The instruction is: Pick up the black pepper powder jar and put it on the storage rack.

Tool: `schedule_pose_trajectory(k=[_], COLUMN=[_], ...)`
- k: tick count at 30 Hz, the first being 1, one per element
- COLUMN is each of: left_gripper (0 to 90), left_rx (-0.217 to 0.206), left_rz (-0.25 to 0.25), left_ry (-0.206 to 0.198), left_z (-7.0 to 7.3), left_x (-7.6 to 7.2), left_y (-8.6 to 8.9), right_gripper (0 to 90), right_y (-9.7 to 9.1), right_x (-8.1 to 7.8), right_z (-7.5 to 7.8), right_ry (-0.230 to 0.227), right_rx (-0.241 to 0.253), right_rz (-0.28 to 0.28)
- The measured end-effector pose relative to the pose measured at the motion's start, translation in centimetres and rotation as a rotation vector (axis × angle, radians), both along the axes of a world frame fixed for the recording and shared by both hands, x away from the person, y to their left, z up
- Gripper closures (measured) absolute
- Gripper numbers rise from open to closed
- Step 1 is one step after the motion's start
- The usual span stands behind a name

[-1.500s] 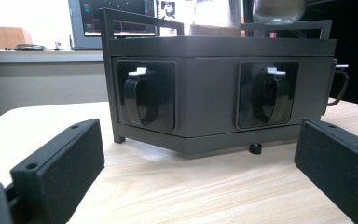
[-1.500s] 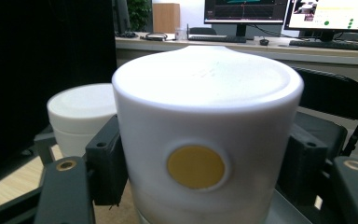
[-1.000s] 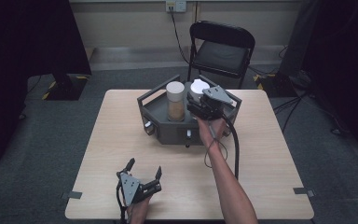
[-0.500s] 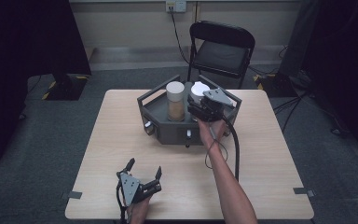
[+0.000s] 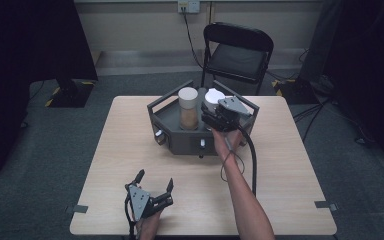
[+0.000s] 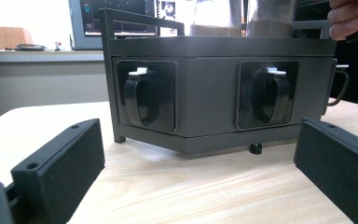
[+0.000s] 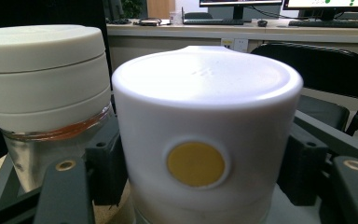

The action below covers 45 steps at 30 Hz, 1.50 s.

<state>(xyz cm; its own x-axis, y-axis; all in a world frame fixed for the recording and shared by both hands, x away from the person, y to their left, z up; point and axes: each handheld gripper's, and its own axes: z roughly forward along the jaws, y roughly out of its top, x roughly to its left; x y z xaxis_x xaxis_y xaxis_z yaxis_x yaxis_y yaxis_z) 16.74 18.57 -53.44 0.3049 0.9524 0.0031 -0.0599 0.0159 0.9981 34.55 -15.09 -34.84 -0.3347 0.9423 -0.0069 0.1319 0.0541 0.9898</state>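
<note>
My right tongs (image 5: 211, 116) are clamped on the white lid (image 7: 200, 140) of a jar that stands in the dark rack (image 5: 172, 132). In the right gripper view the two black pads (image 7: 106, 163) press on the lid's sides, one on each flank, and the lid's round yellow spot (image 7: 196, 164) faces straight back at me, midway between them. Just beside that lid, on the left of my right tongs, stands a second jar (image 7: 42, 107) with a cream lid and a clear glass body; it is close to the one I hold, but I cannot tell whether the two touch. Past both jars I see a black chair (image 7: 335, 79) and a desk with screens behind it.

From the high view my right forearm reaches across the table (image 5: 290, 170) to the far side of the rack, the cable looping back beside my wrist.

My left tongs (image 5: 153, 181) are spread wide with nothing between them, resting low near my edge of the table and well apart from the rack. In the left gripper view their pads (image 6: 65, 163) stand at either side, and straight ahead is the rack's front wall with two recessed pockets, each holding a black handle (image 6: 137, 95) with a white tip. Above the rack's right end, my right hand's fingers (image 6: 352, 21) show at the top corner.
</note>
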Motion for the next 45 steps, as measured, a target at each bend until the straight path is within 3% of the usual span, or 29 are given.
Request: schedule_pose_trajectory(k=[21,29,34,45], left_gripper=[0.9,1.0,1.0,1.2], left_rx=[0.000,0.000,0.000,0.000], left_rz=[0.000,0.000,0.002,0.005], left_ry=[0.000,0.000,0.001,0.001], left_z=[0.0,0.0,0.0,0.0], left_x=[0.0,0.0,0.0,0.0], left_y=[0.0,0.0,0.0,-0.1], right_gripper=[29.8,13.2,2.5,0.0], right_y=[-0.1,-0.7,-0.5,-1.0], right_x=[0.0,-0.1,-0.6,-2.4], right_z=[-0.2,-0.4,-0.5,-1.3], right_ry=[-0.011,-0.025,-0.056,-0.113], right_rx=[0.001,0.052,0.037,0.072], right_rz=[0.005,0.001,-0.012,-0.037])
